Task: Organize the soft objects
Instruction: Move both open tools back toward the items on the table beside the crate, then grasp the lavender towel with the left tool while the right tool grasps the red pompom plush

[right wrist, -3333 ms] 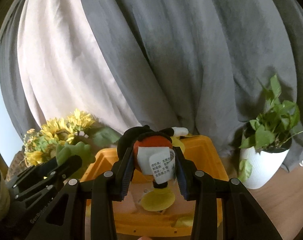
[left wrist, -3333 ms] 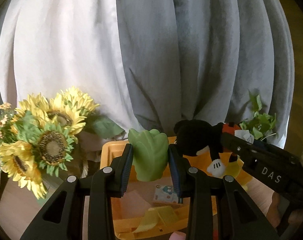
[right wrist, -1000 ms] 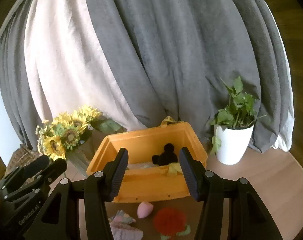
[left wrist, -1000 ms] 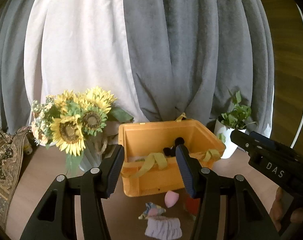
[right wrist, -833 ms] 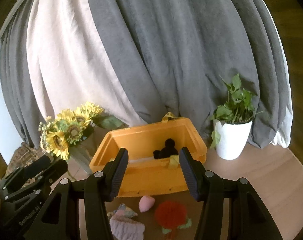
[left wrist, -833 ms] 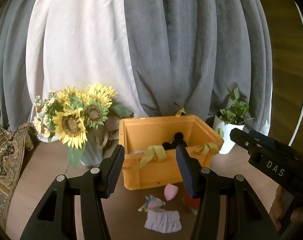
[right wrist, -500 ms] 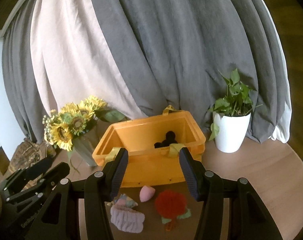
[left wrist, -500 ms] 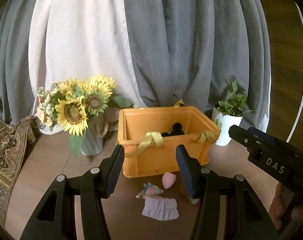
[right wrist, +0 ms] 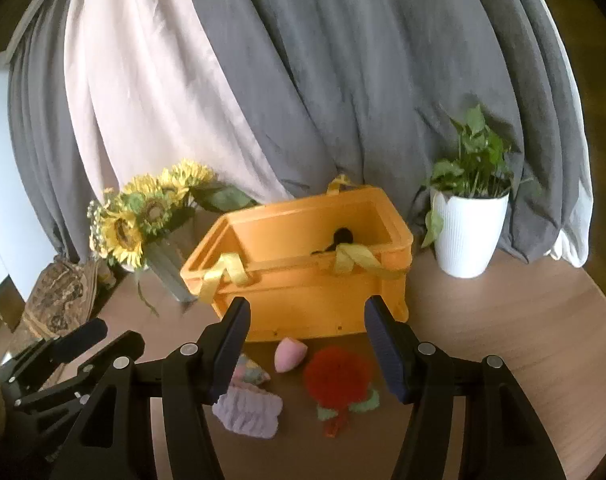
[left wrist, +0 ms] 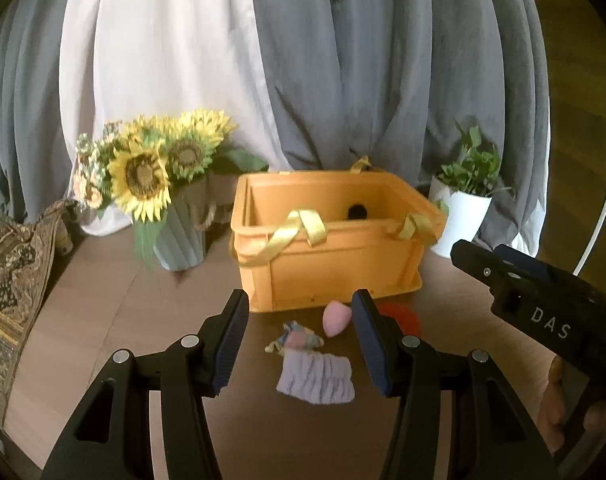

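Soft things left on the table (right wrist: 503, 320) lie in a small cluster just ahead of both tools, in front of the orange bin (right wrist: 303, 292): a lilac scrunched band (left wrist: 315, 377), a small pastel patchwork piece (left wrist: 297, 338), a pink egg-shaped sponge (left wrist: 334, 318) and a red fluffy pom with green trim (right wrist: 338, 374). The left tool (left wrist: 299, 340) is wide open and holds nothing; the band sits between its fingers and slightly toward the wrist, with the patchwork piece just beyond it and the sponge farther on, near the right finger. The right tool (right wrist: 307, 352) is likewise spread wide and empty; the pom lies between its fingers, nearer the right one, and the sponge just beyond and left of it. The band's long axis runs across the left tool's gap, roughly from finger to finger, so closing as it stands would squeeze it end to end; a turn of the wrist, or pinching its bunched middle, looks the better approach. By position the left tool is nearer the band and patchwork piece, the right nearer the pom. The band looks ribbed and limp, the pom shaggy, the sponge smooth and likely to roll. Inside the bin a black plush shape (right wrist: 342, 236) shows above the near wall, so some sorting seems done, with four pieces left to go in.
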Demonstrator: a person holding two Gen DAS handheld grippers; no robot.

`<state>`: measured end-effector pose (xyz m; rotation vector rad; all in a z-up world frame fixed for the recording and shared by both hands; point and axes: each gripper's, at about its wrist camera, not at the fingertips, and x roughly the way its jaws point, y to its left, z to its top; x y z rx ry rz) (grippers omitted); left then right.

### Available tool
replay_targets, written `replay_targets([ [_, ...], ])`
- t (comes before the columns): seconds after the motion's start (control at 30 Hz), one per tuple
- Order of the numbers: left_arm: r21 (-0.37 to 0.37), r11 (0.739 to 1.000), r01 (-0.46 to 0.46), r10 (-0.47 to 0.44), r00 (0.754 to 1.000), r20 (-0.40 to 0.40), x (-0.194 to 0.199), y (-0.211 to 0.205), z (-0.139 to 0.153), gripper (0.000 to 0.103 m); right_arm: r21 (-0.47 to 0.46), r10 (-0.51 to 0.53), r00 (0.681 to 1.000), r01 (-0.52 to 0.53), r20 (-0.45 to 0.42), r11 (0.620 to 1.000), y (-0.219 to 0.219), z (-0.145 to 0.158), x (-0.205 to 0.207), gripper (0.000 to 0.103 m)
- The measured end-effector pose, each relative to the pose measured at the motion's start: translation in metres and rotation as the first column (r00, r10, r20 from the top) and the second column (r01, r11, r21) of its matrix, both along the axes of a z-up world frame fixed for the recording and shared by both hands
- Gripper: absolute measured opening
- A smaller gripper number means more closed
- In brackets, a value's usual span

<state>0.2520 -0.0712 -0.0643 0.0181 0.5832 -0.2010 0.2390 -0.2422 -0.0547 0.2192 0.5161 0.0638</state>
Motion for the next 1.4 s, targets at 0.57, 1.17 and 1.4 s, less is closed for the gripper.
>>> replay_targets([
  [0.57,0.009,1.000,-0.014,0.015,0.989,-0.150,0.009,-0.009,-0.056,0.053,0.003,0.061,0.990,-0.061,-0.127,0.998,-0.001,-0.051,0.012,0.064],
  [1.17,0.025,1.000,0.004,0.003,0.967,-0.254,0.033,-0.018,-0.105,0.053,0.023,0.077,0.963,-0.073,-0.256,0.997,-0.004,-0.108,0.046,0.064],
  [1.4,0.035,0.999,0.012,-0.002,0.958,-0.286,0.047,-0.023,-0.120,0.053,0.029,0.082,0.952,-0.077,-0.296,0.997,-0.005,-0.127,0.062,0.064],
])
